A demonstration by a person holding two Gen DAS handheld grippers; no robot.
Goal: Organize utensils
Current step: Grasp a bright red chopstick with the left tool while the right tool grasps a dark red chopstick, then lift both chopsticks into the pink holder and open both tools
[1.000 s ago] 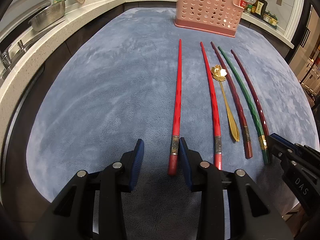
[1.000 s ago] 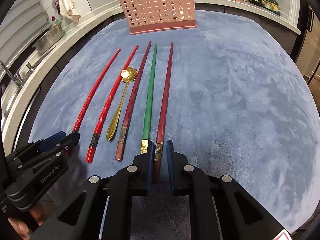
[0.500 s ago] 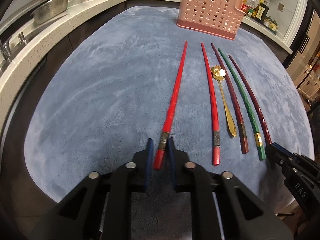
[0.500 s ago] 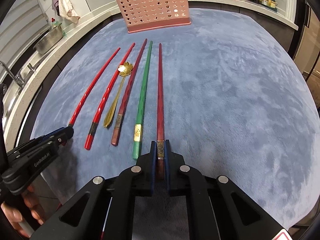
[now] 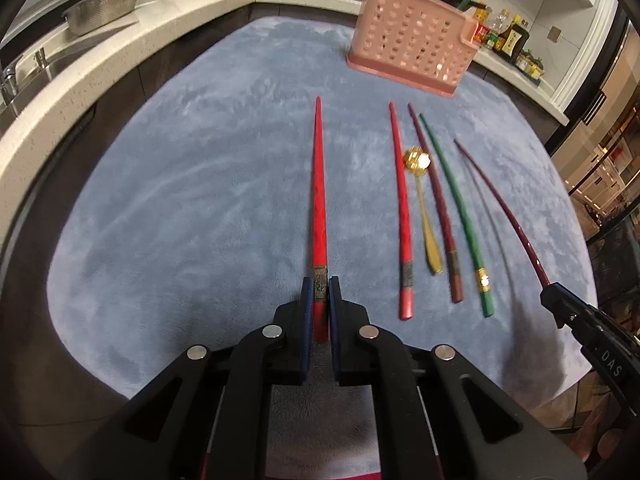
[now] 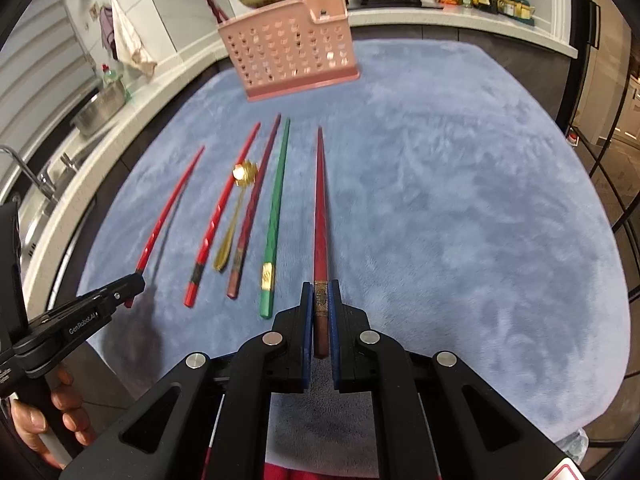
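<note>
A: What does the left camera show?
B: The left tongs (image 5: 319, 300) pinch the thick end of a bright red chopstick (image 5: 319, 184). Its tip points toward the pink basket (image 5: 412, 52) at the far side of the blue tabletop (image 5: 180, 200).
A: And beside it?
B: A second red chopstick (image 5: 402, 208), a gold spoon (image 5: 424, 208), a maroon chopstick (image 5: 436, 204) and a green chopstick (image 5: 456, 204) lie on the cloth.
A: The right camera?
B: The right tongs (image 6: 321, 304) pinch a dark red chopstick (image 6: 320, 208) by its banded end, just right of the green one.
</note>
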